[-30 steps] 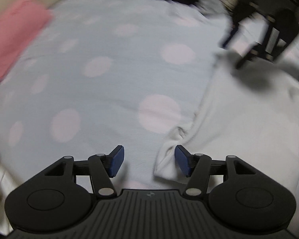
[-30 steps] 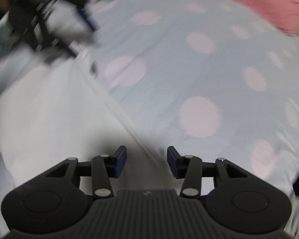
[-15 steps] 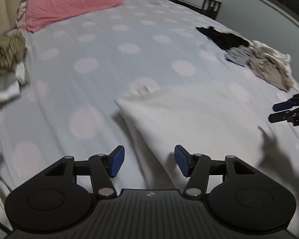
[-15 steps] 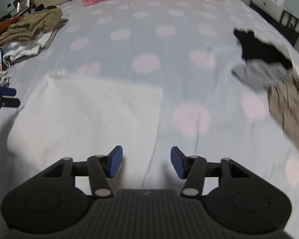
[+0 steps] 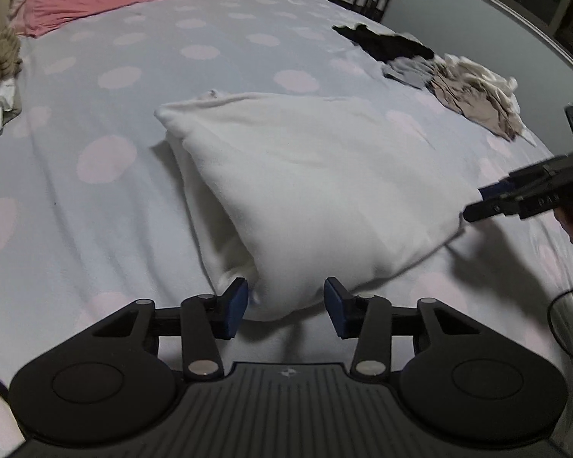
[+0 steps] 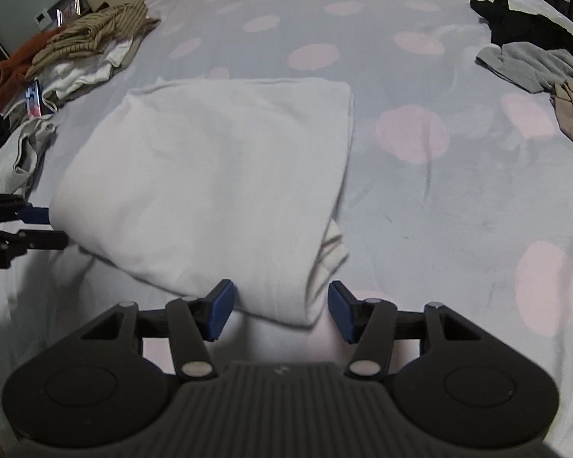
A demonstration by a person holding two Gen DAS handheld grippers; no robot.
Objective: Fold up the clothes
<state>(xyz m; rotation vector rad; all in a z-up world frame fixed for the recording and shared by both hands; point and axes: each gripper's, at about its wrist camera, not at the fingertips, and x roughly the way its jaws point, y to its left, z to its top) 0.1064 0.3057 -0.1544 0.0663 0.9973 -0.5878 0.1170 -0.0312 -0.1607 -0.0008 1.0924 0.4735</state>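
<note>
White folded garment (image 5: 317, 191) lies mid-frame on the polka-dot bedspread (image 5: 95, 198). Left gripper (image 5: 285, 307) jaws have just been closing, still apart around its near corner. Right gripper (image 6: 280, 312) jaws apart around the other near corner, no pad contact visible.

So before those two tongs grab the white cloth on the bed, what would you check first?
1. Folded white fleece cloth lies flat on the dotted bedsheet: ok.
2. Left tongs straddle a near corner; jaws have just been closing, not yet pressing: ok.
3. Right tongs straddle the other near corner, open: ok.
4. Both layers caught: cannot tell.
5. Loose clothes pile clear of the cloth: ok.
</note>
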